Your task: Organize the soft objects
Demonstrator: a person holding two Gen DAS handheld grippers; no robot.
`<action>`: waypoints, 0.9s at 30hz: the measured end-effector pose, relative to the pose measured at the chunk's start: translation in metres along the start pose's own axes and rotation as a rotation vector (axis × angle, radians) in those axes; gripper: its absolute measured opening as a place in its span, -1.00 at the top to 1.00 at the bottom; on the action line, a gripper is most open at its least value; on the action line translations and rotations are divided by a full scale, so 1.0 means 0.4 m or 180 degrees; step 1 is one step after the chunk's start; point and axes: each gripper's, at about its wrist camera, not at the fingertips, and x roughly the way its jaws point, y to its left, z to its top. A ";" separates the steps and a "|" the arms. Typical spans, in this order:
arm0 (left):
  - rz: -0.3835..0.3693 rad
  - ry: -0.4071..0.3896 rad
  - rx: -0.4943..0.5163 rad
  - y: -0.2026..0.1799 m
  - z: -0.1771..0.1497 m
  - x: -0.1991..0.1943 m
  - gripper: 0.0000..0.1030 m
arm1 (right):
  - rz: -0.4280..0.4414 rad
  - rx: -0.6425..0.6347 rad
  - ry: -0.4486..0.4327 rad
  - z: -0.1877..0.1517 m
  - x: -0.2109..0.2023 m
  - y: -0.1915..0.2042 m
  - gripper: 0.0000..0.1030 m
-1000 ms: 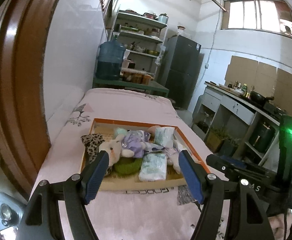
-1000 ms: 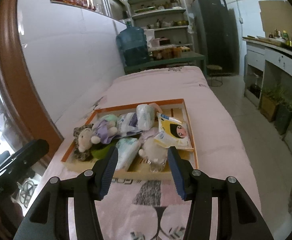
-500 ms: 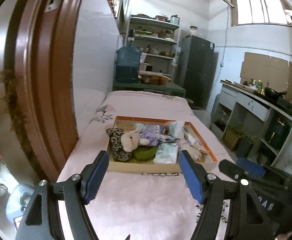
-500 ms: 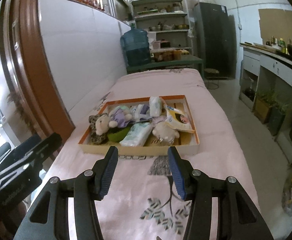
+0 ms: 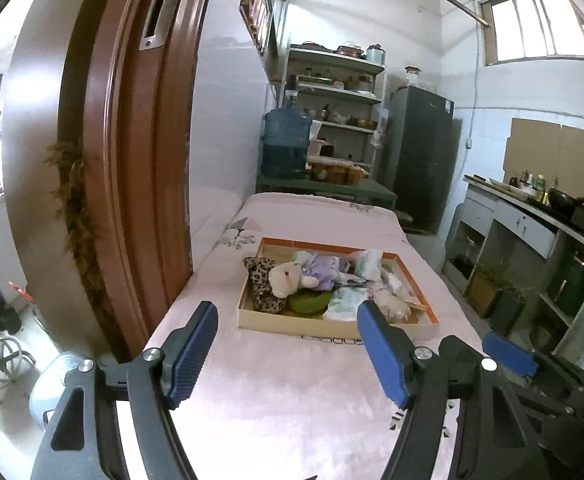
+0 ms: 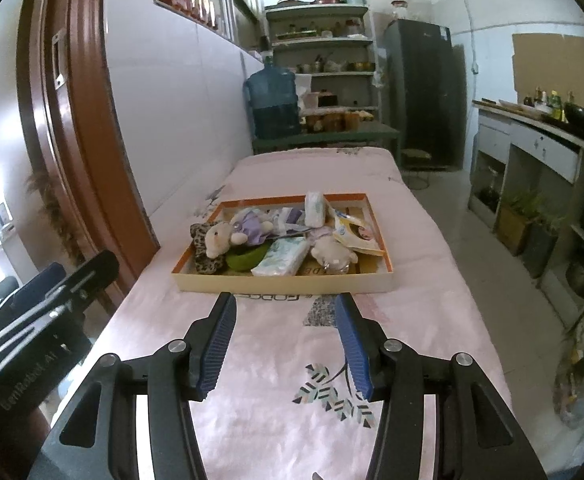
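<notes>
1. Toys and packets (image 6: pixel 280 240) lie piled inside tray (image 6: pixel 284 282).
2. Left gripper (image 5: pixel 288 348) and right gripper (image 6: pixel 286 340) hang short of tray, fingers spread, empty.
3. Stage unclear: sorted or awaiting sorting.

- Premises identified as a home kitchen, partly used for sleeping.
- A shelf rack (image 6: pixel 319 40) loaded with pots and jars is seen at the rear wall.
- A fridge (image 6: pixel 423 92) and water jug (image 6: pixel 272 104) are noted beside it.
- A counter (image 6: pixel 539 132) with a pan and bottles is seen at right.
- A bed (image 6: pixel 315 344) in pink sheeting is placed against the tiled wall.
</notes>
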 end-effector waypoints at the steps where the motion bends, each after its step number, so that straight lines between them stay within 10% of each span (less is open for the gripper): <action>1: -0.0002 0.0006 0.0005 -0.001 -0.002 -0.003 -0.39 | -0.0002 -0.0005 -0.0006 -0.002 -0.005 0.003 -0.03; 27: 0.0141 0.0070 0.0068 0.003 -0.034 -0.009 -0.38 | -0.0265 -0.0185 -0.0146 -0.021 -0.018 0.032 -0.03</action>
